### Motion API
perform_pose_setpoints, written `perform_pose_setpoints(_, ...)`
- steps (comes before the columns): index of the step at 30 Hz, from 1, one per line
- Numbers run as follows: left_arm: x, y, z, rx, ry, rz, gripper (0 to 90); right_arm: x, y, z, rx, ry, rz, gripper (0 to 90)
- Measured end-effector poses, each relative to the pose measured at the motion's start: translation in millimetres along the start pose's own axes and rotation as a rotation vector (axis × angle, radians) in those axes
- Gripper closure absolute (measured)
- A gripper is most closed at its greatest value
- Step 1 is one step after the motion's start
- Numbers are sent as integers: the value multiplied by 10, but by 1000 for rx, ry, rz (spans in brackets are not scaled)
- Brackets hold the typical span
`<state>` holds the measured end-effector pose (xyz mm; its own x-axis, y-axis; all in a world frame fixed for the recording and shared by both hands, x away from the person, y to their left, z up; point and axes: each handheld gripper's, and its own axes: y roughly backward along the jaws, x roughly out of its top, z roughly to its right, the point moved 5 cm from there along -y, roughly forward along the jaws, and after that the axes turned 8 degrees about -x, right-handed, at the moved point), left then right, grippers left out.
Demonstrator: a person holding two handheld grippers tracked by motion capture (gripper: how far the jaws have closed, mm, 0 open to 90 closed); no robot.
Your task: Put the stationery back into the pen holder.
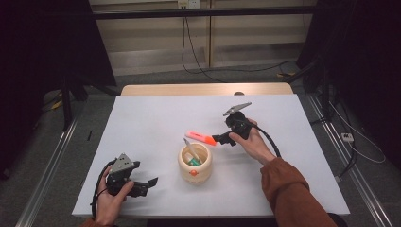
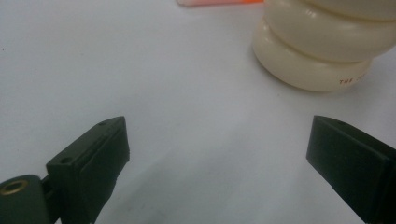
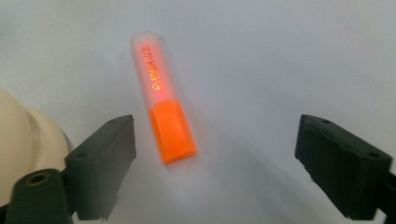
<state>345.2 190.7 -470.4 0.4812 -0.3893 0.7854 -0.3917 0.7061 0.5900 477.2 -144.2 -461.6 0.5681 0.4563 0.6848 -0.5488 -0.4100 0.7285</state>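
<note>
Orange highlighter point(image 3: 162, 100) lies flat on the white bench point(image 1: 142, 118), just beside a cream pen holder point(image 1: 195, 165), its long axis slanting across the bench with the solid orange end toward the right claw point(image 1: 220, 139). That claw stands wide above it, gripping nothing. The left claw point(image 1: 150, 182), also wide and empty, rests near the bench's front edge. One highlighter, one holder, two claws.

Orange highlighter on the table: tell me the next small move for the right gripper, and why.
Probably lower the right gripper and close on the orange highlighter. Its jaws stand open on either side of the pen without touching it, and the pen lies flat on the table beside the cream pen holder, which already has pens in it.
</note>
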Motion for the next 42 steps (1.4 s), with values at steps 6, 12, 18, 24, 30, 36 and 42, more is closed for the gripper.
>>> perform_pose_setpoints(6, -1, 5, 1, -2, 2, 1, 58, 74, -117, -87, 87, 132, -84, 209)
perform_pose_setpoints(12, -3, 4, 0, -4, -1, 3, 58, 103, -244, -136, 113, 203, -176, 234)
perform_pose_setpoints(18, -3, 7, 2, -4, 2, 4, 58, 108, -316, -188, 119, 259, -222, 371)
perform_pose_setpoints(24, -2, 6, 1, -3, -1, 2, 58, 87, -337, -241, 118, 304, -234, 532)
perform_pose_setpoints(30, -1, 2, 5, -7, -3, 1, 58, 76, -353, -269, 126, 309, -249, 602)
perform_pose_setpoints(36, -1, -1, 9, -7, -3, -2, 58, 85, -353, -289, 106, 319, -253, 679)
perform_pose_setpoints(42, -2, -1, 3, -6, -1, 1, 58, 83, -349, -289, 105, 303, -256, 681)
